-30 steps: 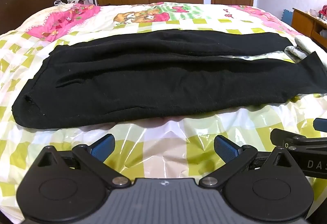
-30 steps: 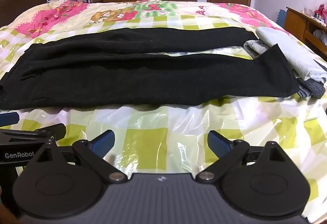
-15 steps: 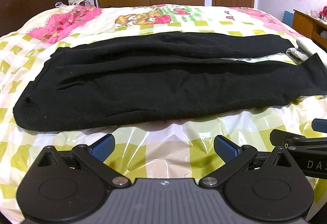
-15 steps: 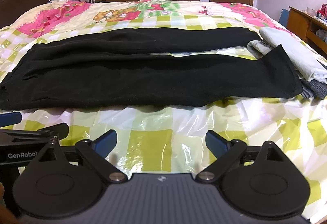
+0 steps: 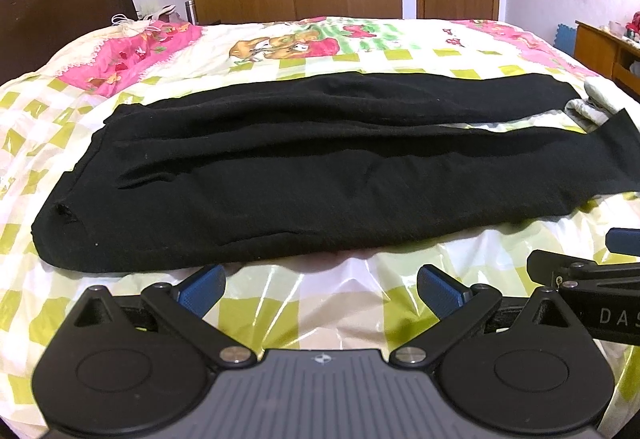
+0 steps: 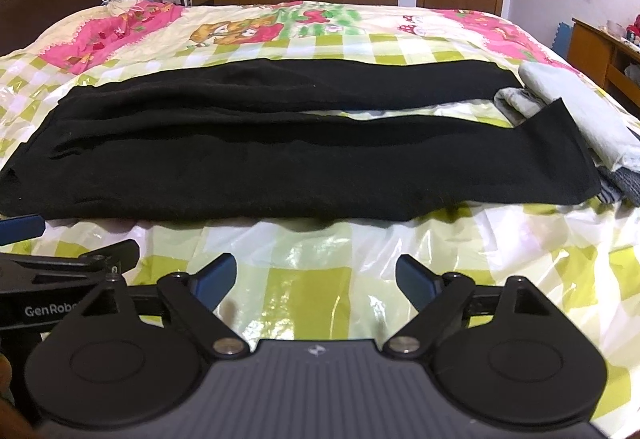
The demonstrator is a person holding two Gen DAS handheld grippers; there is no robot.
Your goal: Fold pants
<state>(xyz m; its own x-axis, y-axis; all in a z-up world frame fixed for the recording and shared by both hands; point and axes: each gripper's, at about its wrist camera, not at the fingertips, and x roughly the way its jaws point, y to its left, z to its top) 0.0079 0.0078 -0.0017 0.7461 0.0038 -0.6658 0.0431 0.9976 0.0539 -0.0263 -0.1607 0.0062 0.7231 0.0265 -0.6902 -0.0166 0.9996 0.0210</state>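
Black pants [image 5: 320, 167] lie spread lengthwise across the bed, waist at the left, both legs running to the right with a narrow gap between them. My left gripper [image 5: 320, 289] hovers over the bedcover just short of the pants' near edge, open, with nothing between its blue pads. In the right wrist view the same pants [image 6: 300, 159] fill the middle. My right gripper [image 6: 316, 275] sits in front of the near leg, its jaws wide and closing slightly, with only bedcover between them. The two grippers are side by side.
The bed [image 6: 320, 255] has a checked green and pink cover under glossy plastic. A pile of folded grey clothes [image 6: 568, 111] lies at the leg ends on the right. There is a dark headboard [image 5: 60, 19] at the left and a wooden cabinet [image 6: 600, 51] at the right.
The right gripper's fingers have drawn in a little. The pants lie as before and neither gripper touches them.
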